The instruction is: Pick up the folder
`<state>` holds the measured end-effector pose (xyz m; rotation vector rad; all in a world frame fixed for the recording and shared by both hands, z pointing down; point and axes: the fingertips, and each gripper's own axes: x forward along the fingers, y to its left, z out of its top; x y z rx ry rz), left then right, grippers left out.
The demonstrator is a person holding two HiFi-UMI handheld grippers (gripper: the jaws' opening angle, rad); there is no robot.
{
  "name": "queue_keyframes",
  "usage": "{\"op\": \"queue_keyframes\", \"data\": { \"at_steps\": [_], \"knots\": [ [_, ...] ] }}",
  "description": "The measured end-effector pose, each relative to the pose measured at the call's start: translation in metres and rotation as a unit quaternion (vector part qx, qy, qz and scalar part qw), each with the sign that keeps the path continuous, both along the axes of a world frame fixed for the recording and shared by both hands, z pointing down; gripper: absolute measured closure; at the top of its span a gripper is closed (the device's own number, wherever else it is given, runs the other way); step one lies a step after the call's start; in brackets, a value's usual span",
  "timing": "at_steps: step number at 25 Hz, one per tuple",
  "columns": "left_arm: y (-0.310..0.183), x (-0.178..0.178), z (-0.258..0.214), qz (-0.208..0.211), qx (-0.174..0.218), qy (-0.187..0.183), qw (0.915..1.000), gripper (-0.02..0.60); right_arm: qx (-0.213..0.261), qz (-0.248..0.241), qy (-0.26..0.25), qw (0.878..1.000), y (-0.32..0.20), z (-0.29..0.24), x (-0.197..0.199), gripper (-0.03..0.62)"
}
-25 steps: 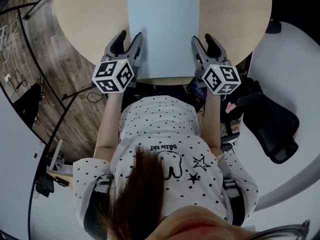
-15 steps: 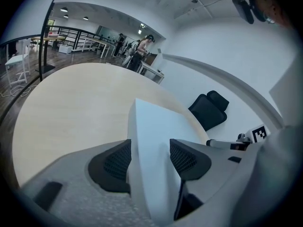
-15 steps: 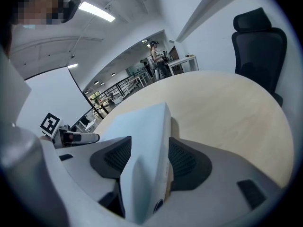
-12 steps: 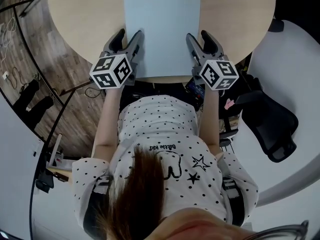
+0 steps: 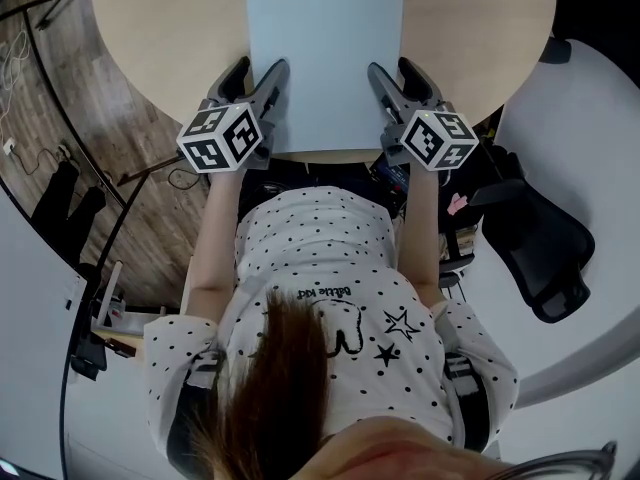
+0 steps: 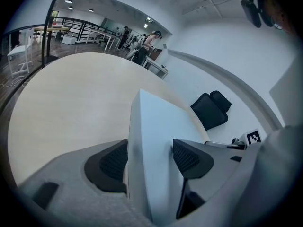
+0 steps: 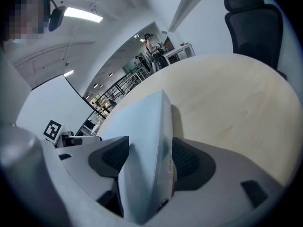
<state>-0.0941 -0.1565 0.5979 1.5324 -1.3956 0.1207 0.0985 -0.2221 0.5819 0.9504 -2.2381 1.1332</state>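
So the room first: it's an open office-type space with brown wood-plank flooring (image 5: pixel 100 138) off to the left, and a black office chair (image 5: pixel 540 258) parked on the right. In the middle sits a round worktop in pale, light-coloured wood (image 5: pixel 150 28). Way in the back there are more tables and a few people standing around, too small to say much about.

The pale blue rectangular folder (image 5: pixel 325 58) lies flat on that worktop, right in front of the person. Its long axis points straight away from them, and the near short edge sits just about at the worktop's near rim.

The left hand-held gripper (image 5: pixel 259 66) straddles the folder's left side edge near that front corner, and the right hand-held gripper (image 5: pixel 393 66) does the same on the right edge. Both have just been opening their jaws. They're spread wide now with the folder's edge sitting between them, so it's released, not clamped.
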Motion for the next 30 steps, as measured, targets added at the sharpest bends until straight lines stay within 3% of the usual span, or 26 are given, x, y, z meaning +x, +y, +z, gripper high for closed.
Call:
{"op": "queue_keyframes", "data": {
  "at_steps": [5, 19, 30],
  "knots": [
    [0.001, 0.010, 0.004, 0.004, -0.008, 0.044, 0.9990, 0.266, -0.034, 0.009, -0.032, 0.999, 0.001, 0.006, 0.001, 0.319],
    [-0.003, 0.020, 0.008, 0.037, -0.013, 0.024, 0.9989, 0.265, -0.043, -0.010, -0.020, 0.999, -0.001, 0.010, 0.005, 0.319],
    [-0.001, 0.021, 0.009, 0.029, -0.016, 0.020, 0.9993, 0.265, -0.026, -0.004, -0.016, 1.000, 0.002, 0.011, 0.006, 0.319]
  ]
}}
